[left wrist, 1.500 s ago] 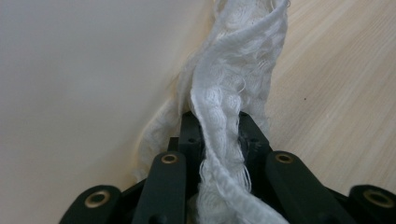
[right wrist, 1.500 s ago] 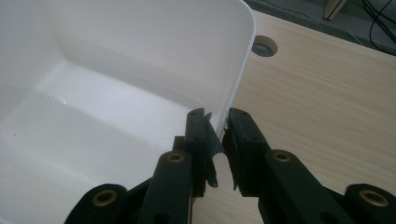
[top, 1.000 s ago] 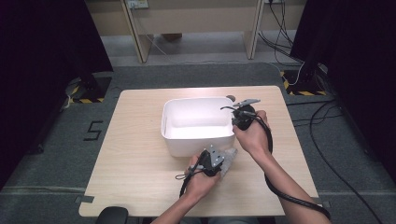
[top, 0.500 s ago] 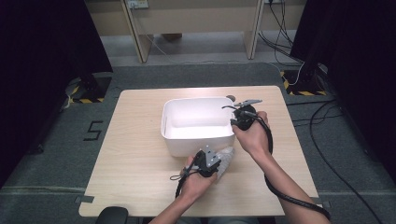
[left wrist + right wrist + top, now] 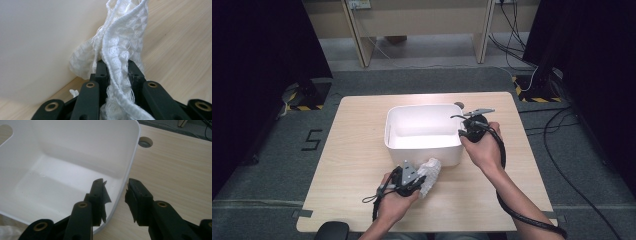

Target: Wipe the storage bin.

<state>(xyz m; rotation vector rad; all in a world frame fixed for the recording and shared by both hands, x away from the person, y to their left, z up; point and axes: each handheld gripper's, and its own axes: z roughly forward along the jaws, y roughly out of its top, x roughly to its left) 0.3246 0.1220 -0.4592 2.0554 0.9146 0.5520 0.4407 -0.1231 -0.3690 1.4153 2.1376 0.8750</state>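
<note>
Fingers (image 5: 117, 72) of my left gripper (image 5: 414, 181) clamped on white lace cloth (image 5: 428, 174); right fingers (image 5: 140, 192) just opened, probably off tub rim (image 5: 460, 131). Next: lift cloth into tub.

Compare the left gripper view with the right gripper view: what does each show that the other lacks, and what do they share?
Left gripper view: the left hand-held gripper shut on a white lacy cloth. Right gripper view: the right hand-held gripper, jaws just opening, astride the rim of the white plastic tub and not pressing it; a round hole in the tabletop. Both: the tub and the light wooden table.

One white tub (image 5: 424, 131) — one lace cloth (image 5: 430, 172) — two grippers.
</note>
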